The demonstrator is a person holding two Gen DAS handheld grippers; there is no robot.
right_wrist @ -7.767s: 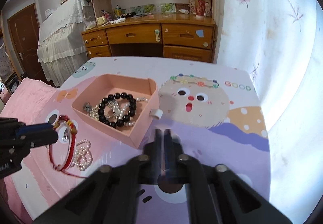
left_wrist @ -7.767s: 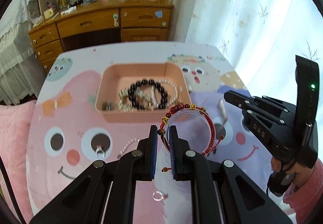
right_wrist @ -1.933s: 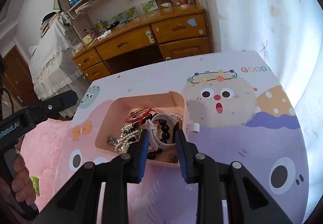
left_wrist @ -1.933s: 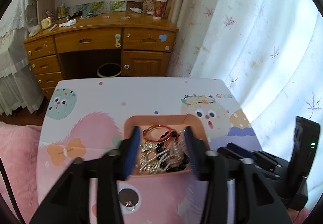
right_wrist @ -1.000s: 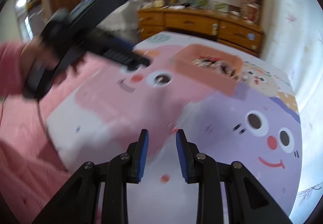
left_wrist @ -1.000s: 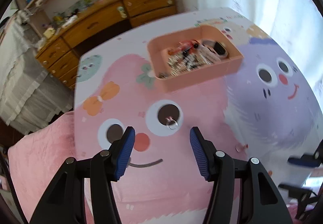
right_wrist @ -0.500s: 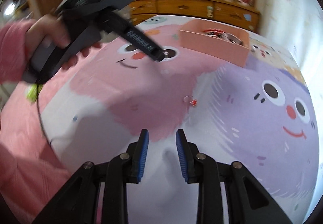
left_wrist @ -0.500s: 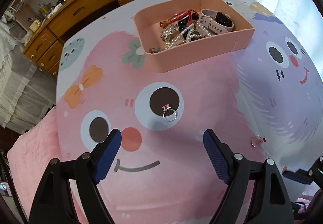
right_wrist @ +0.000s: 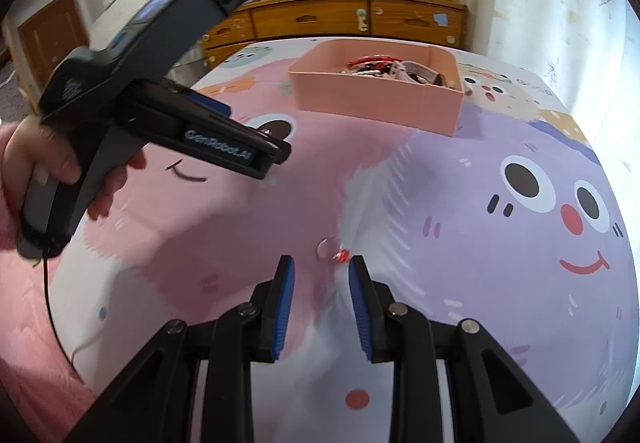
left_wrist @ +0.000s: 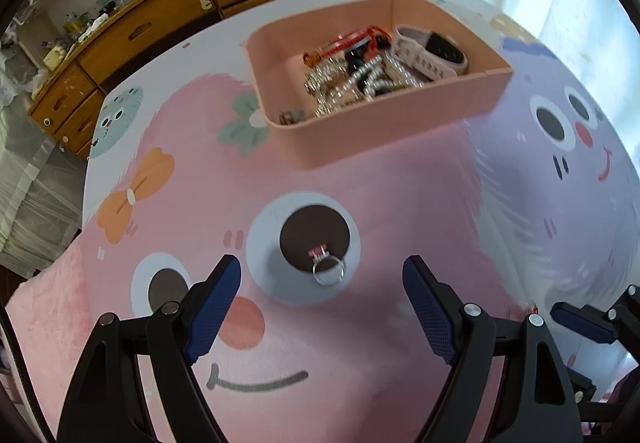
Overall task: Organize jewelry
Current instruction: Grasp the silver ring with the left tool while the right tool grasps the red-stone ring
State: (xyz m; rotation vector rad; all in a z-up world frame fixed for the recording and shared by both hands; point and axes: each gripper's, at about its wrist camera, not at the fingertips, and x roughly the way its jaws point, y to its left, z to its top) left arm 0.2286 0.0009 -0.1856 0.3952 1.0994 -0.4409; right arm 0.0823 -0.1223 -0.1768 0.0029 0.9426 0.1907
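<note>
We are holding two grippers over a table (left_wrist: 400, 203) covered with a cartoon-face print. Our left gripper (left_wrist: 322, 291) is pointing down with its jaws standing wide apart and nothing between them; just beyond its tips, a silver ring with a pink stone (left_wrist: 327, 267) is lying on the dark round eye of the pink face. Our right gripper (right_wrist: 321, 275) is hovering with its jaws partly apart and empty; a second ring with a red stone (right_wrist: 332, 249) is lying on the table just ahead of its tips, nearer us than the first ring. Beyond both rings, a pink tray (left_wrist: 360, 139) is sitting on the table, holding bracelets, beads and a watch (left_wrist: 432, 51). Farthest from the rings, a wooden dresser (left_wrist: 168, 23) is standing behind the table.
</note>
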